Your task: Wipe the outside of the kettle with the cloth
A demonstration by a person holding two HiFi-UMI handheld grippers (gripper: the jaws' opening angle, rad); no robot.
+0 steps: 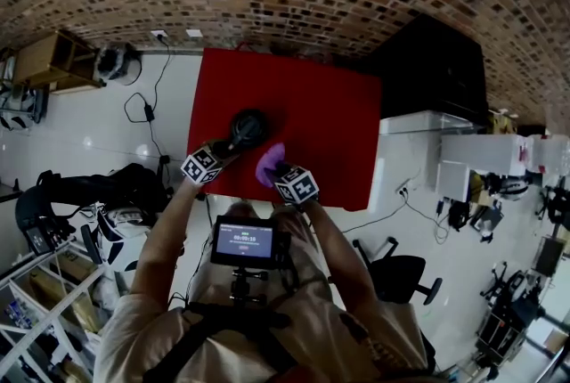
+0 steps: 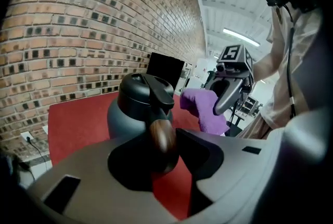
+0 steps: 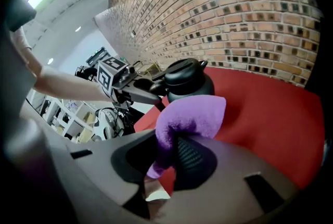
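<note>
A black kettle (image 1: 248, 126) (image 2: 130, 106) (image 3: 187, 82) stands upright on the red table (image 1: 329, 132), near its front left. Its brown wooden handle tip (image 2: 162, 137) lies between the jaws of my left gripper (image 1: 230, 145) (image 2: 169, 149). Red table shows between the handle and the right-hand jaw, so the jaws stand open around it. My right gripper (image 1: 278, 169) (image 3: 166, 158) is shut on a purple cloth (image 1: 267, 163) (image 3: 192, 113) (image 2: 203, 106), which bulges out over its jaws. The cloth hangs just to the kettle's right, apart from the body.
A brick wall runs behind the table. A black cabinet (image 1: 432, 69) stands right of it, with white desks (image 1: 463, 158) and an office chair (image 1: 401, 274) further right. Cables (image 1: 147, 110), bags and shelving (image 1: 44, 283) lie on the left floor.
</note>
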